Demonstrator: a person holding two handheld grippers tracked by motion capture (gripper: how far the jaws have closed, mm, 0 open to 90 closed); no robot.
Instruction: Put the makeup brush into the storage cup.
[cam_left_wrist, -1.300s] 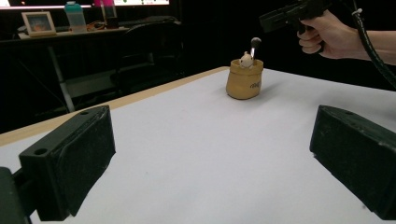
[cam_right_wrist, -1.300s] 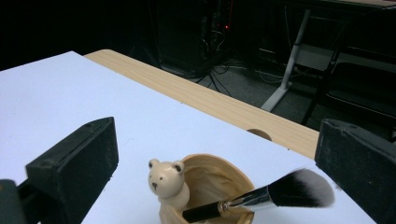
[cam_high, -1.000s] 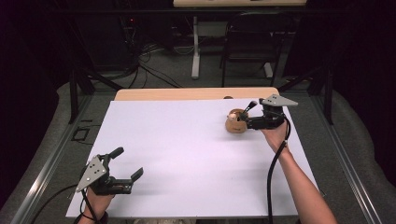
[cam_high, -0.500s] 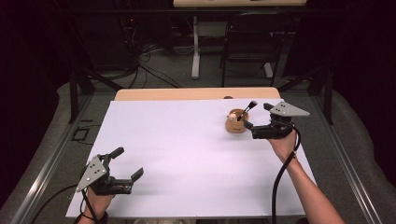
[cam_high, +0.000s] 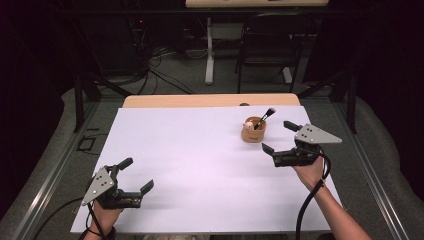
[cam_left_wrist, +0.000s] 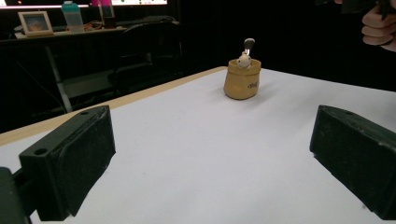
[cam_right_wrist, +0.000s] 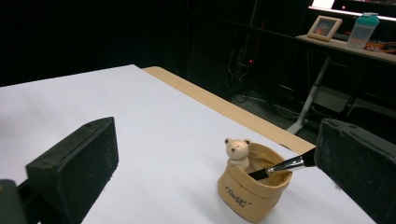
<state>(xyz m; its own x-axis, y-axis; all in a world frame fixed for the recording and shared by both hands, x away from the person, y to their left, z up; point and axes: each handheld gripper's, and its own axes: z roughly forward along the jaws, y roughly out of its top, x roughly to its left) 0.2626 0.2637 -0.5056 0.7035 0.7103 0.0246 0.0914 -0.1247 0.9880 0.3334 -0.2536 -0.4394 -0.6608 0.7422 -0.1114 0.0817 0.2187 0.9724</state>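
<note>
A small tan pot (cam_high: 254, 130) stands toward the far right of the white sheet (cam_high: 200, 165) that covers the table, with a little bear figure (cam_right_wrist: 237, 151) perched at its rim and a brush (cam_high: 265, 117) leaning inside it, handle down, bristles sticking up and out toward the far side. The right gripper (cam_high: 279, 141) hangs just beside the pot, on the near right of it, jaws spread wide and holding nothing; from its own camera the pot (cam_right_wrist: 253, 186) sits low between the two black jaws and the brush's metal collar (cam_right_wrist: 285, 165) points toward the right-hand one, though nothing touches. The left gripper (cam_high: 136, 175) rests well apart at the near left corner of the sheet, also wide open and empty, and from it the pot (cam_left_wrist: 242, 78) is a small shape far across the white surface. To my eye the brush is already seated in the pot and the right hand is in the loose moment beside it, neither reaching in nor gripping. If the next move is to take the brush out, it calls for bringing the jaws up over the rim to either side of the slanted handle, closing lightly, and lifting along the slant so the light pot does not tip or slide with it.
</note>
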